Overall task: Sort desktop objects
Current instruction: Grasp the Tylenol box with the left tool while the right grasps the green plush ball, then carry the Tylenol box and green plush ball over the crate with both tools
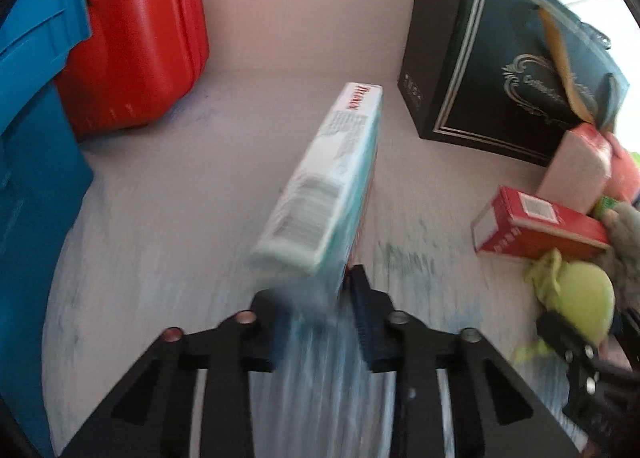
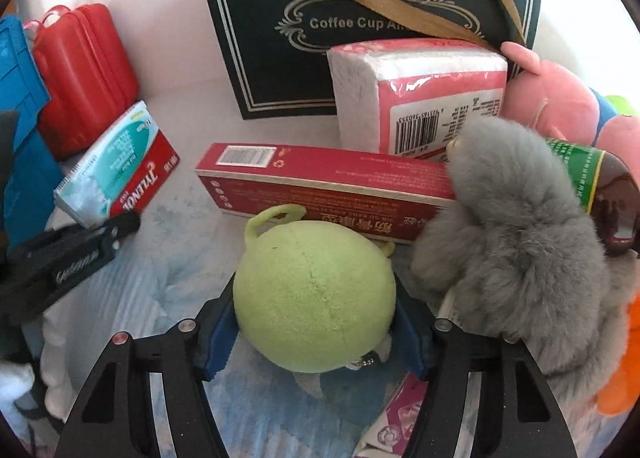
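Nearest, in the right wrist view: right gripper [image 2: 316, 322] clamped on a green plush ball [image 2: 314, 296], blue pads pressed to either flank, loop end pointing away. Gripped across the widest part, probably so the soft body cannot squirt out. Underneath, a blue-streaked white desktop [image 2: 168, 242] and a pink sachet [image 2: 402, 404] by the right finger.

Just beside, to the right: a grey fur toy [image 2: 516, 234] slumped over the end of a long red box [image 2: 320, 181] and against a dark bottle [image 2: 604, 185]. Crowded so, hence the ball taken first, likely.

To the left: left gripper [image 1: 316, 298] closed on the near end of a Tylenol box [image 1: 324, 189], held by its thin sides, far end tilted up off the desktop. Narrow grip suits a flat carton.

Further back: tissue pack [image 2: 420, 93] leaning on a black gift bag [image 2: 360, 29], pink plush [image 2: 548, 93] at the right. Far left, a red case [image 2: 84, 77] against a blue crate [image 2: 20, 97], perhaps the sorting targets, though impossible to tell.
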A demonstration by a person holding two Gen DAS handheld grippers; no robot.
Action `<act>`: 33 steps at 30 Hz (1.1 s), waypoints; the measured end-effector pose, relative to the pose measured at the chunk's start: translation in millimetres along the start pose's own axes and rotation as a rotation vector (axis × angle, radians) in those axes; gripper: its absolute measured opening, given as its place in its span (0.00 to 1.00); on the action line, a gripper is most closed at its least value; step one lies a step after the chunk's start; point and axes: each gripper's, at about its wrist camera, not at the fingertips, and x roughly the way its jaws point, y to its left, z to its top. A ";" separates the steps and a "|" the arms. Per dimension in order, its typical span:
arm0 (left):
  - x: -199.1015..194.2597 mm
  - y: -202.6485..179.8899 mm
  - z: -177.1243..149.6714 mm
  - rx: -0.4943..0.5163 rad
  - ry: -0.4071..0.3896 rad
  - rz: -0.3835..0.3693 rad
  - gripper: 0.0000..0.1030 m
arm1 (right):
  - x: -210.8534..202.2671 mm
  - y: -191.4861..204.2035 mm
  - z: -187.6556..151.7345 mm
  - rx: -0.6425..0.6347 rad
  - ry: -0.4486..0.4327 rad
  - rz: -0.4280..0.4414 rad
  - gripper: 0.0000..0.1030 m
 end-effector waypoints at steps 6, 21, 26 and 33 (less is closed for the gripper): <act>-9.7 -7.5 -3.7 0.030 -0.044 0.000 0.17 | -18.3 7.2 1.1 -0.003 -0.034 0.023 0.65; -73.1 -13.7 -7.9 0.060 -0.169 0.029 0.17 | -70.3 0.3 4.1 0.002 -0.135 0.040 0.63; -133.5 -29.4 4.8 0.068 -0.244 0.027 0.17 | -116.7 12.4 11.4 -0.015 -0.235 0.042 0.63; -253.2 -33.8 7.3 0.072 -0.373 0.034 0.17 | -218.4 19.8 13.3 -0.047 -0.401 0.052 0.63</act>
